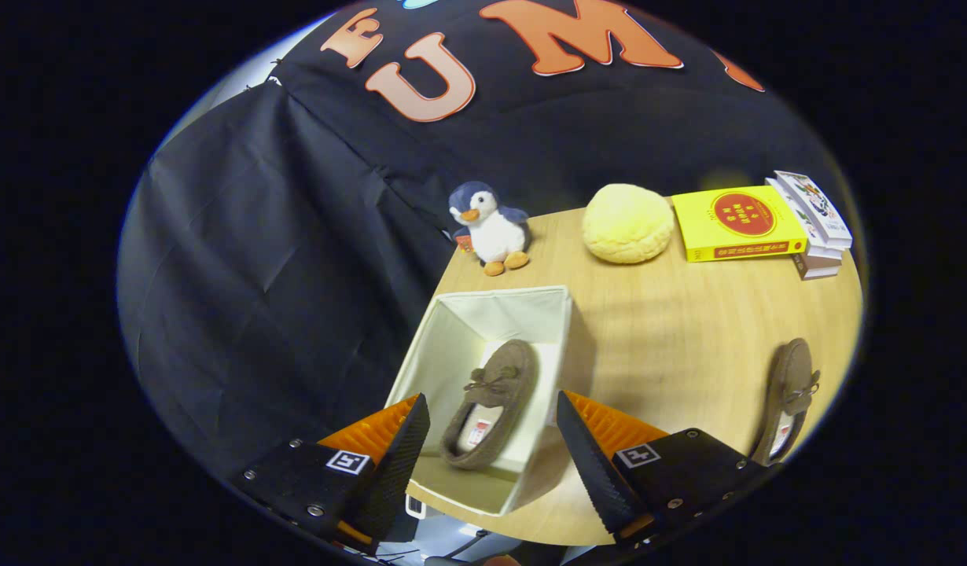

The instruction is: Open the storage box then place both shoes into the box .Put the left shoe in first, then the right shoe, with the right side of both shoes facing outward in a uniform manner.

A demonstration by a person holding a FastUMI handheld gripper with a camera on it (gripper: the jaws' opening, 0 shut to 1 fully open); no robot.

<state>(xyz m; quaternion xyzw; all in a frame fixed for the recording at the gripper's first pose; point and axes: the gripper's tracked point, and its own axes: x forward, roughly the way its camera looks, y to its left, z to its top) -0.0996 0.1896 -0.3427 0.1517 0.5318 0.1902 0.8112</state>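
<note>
Nearest the camera, the gripper [493,440] hung above the near end of the box [483,314] with its two fingers [401,464] spread wide apart and pressing on nothing, released. Between them, lower down, a brown shoe [490,405] lay inside the open box, resting on the white floor of it near the right wall. Its long axis ran away from the fingers and leaned a little to the right, with the heel opening toward the gripper and the toe, behind a small bow, pointing toward the far wall of the box. The box stood at the left edge of a pale wooden table [672,330], its lid open or off, its white cloth walls upright. Well to the right of the box, beyond the right finger, the second shoe [790,397] lay on the bare table, its long axis also running away from the gripper, heel near and toe far. At the far edge of the table stood a toy penguin [490,228], then a round yellow cushion [628,222], then a yellow book [737,222] beside a small stack of books [818,224]. Black cloth [279,259] hung behind and to the left of the table.
</note>
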